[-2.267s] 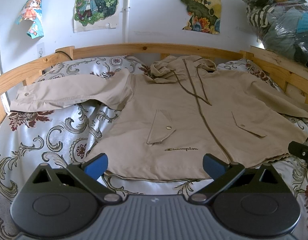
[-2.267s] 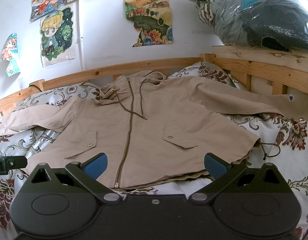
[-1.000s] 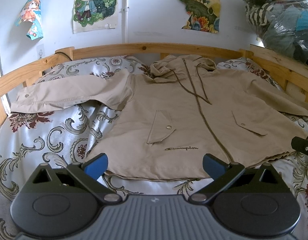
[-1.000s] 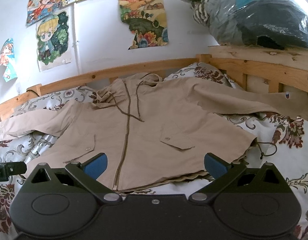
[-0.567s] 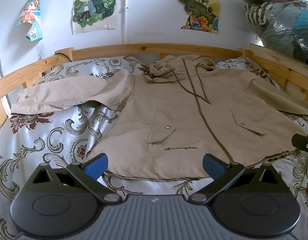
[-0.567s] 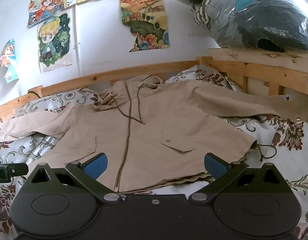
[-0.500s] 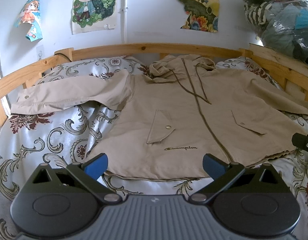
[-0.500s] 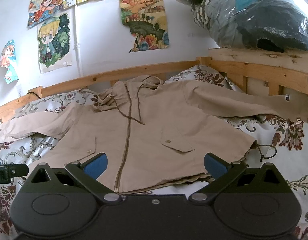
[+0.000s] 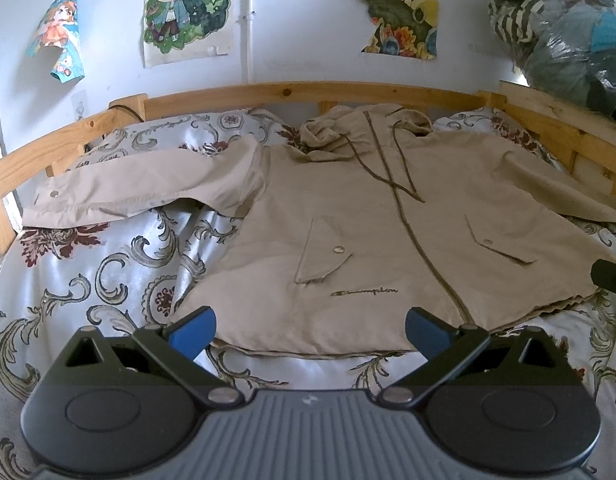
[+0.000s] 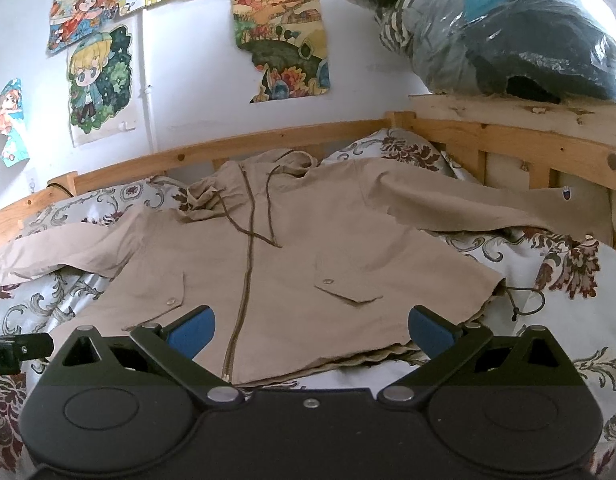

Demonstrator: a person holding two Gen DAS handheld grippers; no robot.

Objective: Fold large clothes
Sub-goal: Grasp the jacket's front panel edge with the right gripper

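A beige hooded jacket [image 9: 372,232] lies flat and zipped on the bed, hood toward the headboard, both sleeves spread out sideways. Its left sleeve [image 9: 140,192] stretches to the left bed rail; the other sleeve [image 10: 488,204] reaches the right rail. My left gripper [image 9: 308,330] hovers open just short of the jacket's hem, nothing between its blue pads. My right gripper [image 10: 310,330] is open too, above the hem [image 10: 348,360] near the zipper's lower end. The right gripper's tip [image 9: 612,278] shows at the left wrist view's right edge.
The bed has a floral silver quilt [image 9: 88,280] and a wooden frame [image 9: 308,92] around the far and side edges. A plastic-wrapped bundle of clothes [image 10: 508,32] rests on the right shelf. Posters [image 10: 284,44] hang on the white wall.
The right wrist view has risen and tilted slightly, showing more wall. The left gripper has hardly moved. The jacket has not been touched.
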